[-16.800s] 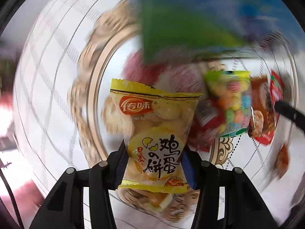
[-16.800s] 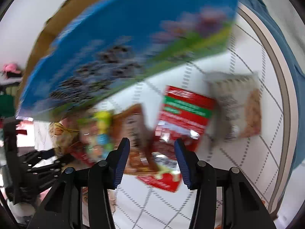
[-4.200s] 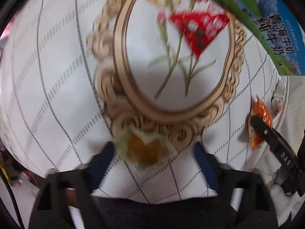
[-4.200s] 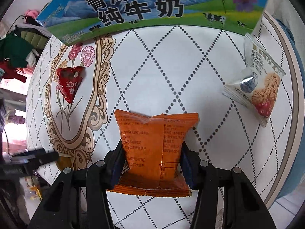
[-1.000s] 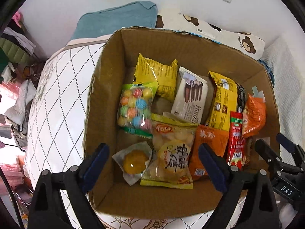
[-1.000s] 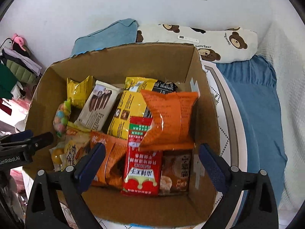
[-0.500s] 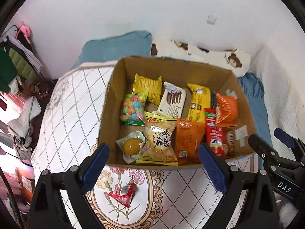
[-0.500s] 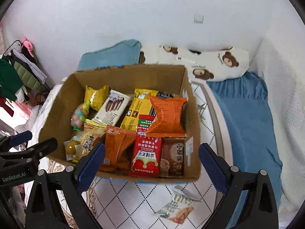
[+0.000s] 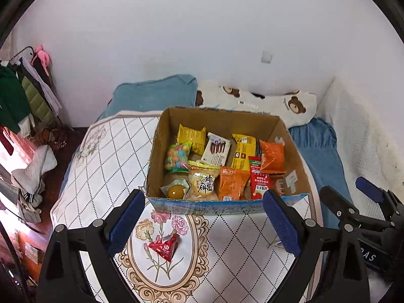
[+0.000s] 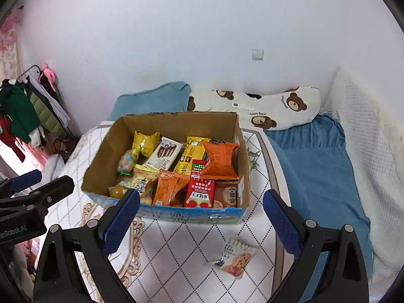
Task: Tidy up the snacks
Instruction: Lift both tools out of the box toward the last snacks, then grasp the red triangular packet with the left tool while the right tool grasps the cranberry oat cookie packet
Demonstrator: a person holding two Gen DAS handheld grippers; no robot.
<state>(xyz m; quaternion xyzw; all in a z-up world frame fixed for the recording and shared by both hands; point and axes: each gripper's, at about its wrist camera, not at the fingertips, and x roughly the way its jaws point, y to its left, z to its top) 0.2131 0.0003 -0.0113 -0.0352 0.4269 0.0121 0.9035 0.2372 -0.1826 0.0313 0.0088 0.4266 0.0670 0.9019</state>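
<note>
Before the cardboard box point(image 9: 293, 149), bare tablecloth point(image 9: 227, 252) beneath both wide-apart, empty grippers point(image 9: 203, 223) point(image 10: 202, 217).

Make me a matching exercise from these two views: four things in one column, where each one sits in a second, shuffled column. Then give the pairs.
Things
1. red triangular packet
2. biscuit packet
3. candy ball bag
4. orange packet

Places
A. in the cardboard box, near its left wall
B. on the tablecloth, on the printed flowers, outside the box
C. in the box, against its right wall, on top of other snacks
D. on the tablecloth in front of the box's right corner

Pairs: 1-B, 2-D, 3-A, 4-C
</note>
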